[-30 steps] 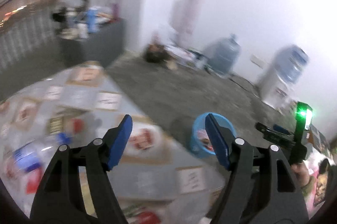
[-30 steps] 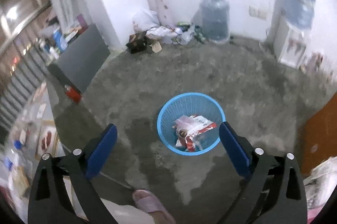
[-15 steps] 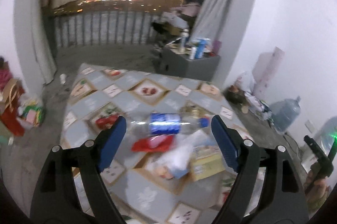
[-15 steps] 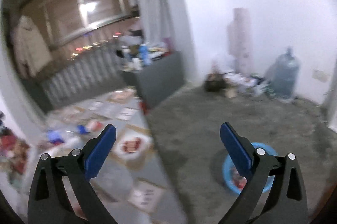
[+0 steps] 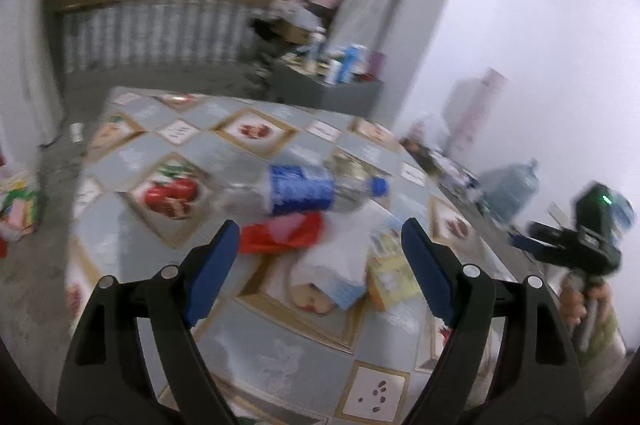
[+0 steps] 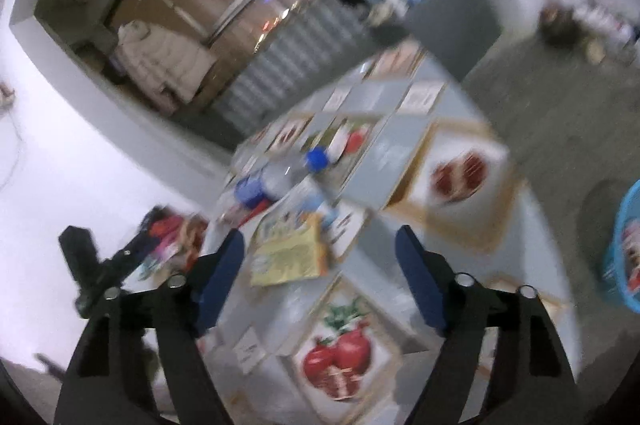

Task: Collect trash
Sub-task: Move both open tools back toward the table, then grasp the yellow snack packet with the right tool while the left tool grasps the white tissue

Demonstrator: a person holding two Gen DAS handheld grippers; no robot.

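Observation:
Trash lies on a table (image 5: 280, 357) with a fruit-pattern cloth: a clear plastic bottle (image 5: 308, 191) with a blue label and cap, a red wrapper (image 5: 284, 233), a white bag (image 5: 340, 265) and a yellow packet (image 5: 390, 279). My left gripper (image 5: 320, 257) hovers open just short of the pile, nothing between its blue pads. In the right wrist view the bottle (image 6: 276, 181) and the yellow packet (image 6: 288, 251) lie ahead. My right gripper (image 6: 320, 265) is over the table, its jaws closing with nothing pressed between them. A blue bin (image 6: 626, 245) stands on the floor at the right edge.
The right hand's device (image 5: 580, 237) shows at the right of the left wrist view. A grey cabinet (image 5: 328, 89) with bottles stands beyond the table. Water jugs (image 5: 508, 189) and clutter line the white wall. Bags (image 5: 18, 201) sit on the floor at the left.
Both views swung from the floor and blue bin to the table with the trash. The right jaws have narrowed a little; the left gripper has come closer to the pile.

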